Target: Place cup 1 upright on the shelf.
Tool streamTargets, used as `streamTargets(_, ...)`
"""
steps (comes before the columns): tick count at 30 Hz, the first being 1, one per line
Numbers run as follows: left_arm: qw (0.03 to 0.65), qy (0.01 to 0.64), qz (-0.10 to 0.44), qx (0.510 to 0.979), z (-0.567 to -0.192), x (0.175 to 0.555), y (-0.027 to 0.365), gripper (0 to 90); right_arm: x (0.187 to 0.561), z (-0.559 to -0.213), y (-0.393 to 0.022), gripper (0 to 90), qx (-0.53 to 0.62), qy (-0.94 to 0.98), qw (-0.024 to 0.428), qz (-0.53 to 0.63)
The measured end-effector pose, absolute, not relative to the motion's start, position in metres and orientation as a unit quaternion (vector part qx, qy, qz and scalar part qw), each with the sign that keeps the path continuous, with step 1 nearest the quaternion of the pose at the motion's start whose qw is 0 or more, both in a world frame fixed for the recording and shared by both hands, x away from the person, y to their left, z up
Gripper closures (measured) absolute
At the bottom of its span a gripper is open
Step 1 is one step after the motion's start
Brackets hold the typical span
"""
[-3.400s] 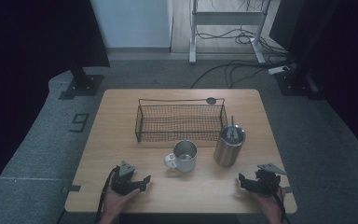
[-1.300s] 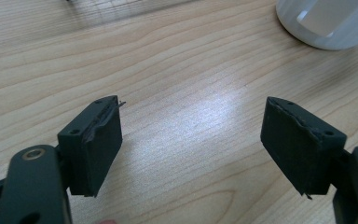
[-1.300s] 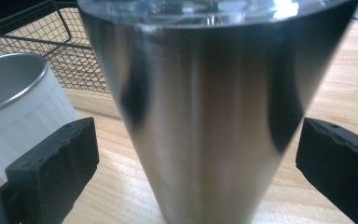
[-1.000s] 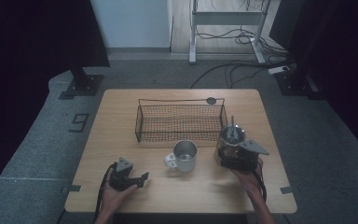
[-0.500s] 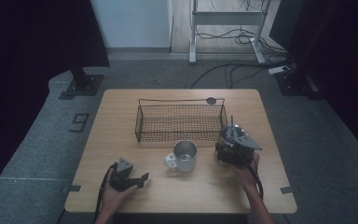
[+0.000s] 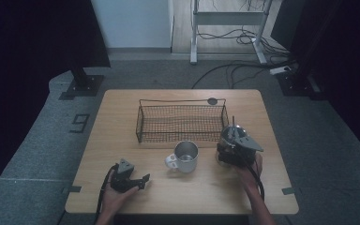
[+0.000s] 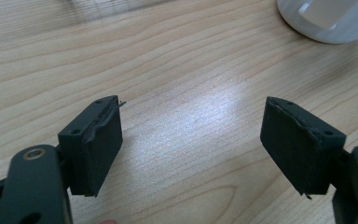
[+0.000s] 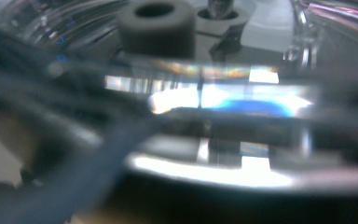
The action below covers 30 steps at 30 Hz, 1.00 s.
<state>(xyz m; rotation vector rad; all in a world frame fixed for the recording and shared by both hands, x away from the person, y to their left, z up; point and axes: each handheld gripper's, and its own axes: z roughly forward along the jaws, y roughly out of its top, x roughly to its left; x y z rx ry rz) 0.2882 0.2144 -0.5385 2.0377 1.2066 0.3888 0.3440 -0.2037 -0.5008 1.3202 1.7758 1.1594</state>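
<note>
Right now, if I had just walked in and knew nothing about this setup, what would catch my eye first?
Probably the right claw, pressed up against the shiny metal canister near the right edge of the light wooden table. Next, the black wire mesh basket sitting mid-table, with a silver metal mug just in front of it. The left claw rests low at the front left, its jaws wide open over bare wood.

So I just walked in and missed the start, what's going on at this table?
A person works at a wooden table with a hand-held gripper in each hand. The right gripper is up against a metal canister beside a steel mug, in front of a wire basket; its grip isn't visible. The left gripper rests open near the front edge, holding nothing.
</note>
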Motion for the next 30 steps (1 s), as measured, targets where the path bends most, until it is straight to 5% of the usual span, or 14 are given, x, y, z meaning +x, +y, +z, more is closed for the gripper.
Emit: streamTargets(30,0.362,0.47,0.149,0.791,-0.539,0.288,0.216,21.3,0.339,-0.488,-0.208,3.5,0.483,0.676,0.311,0.461)
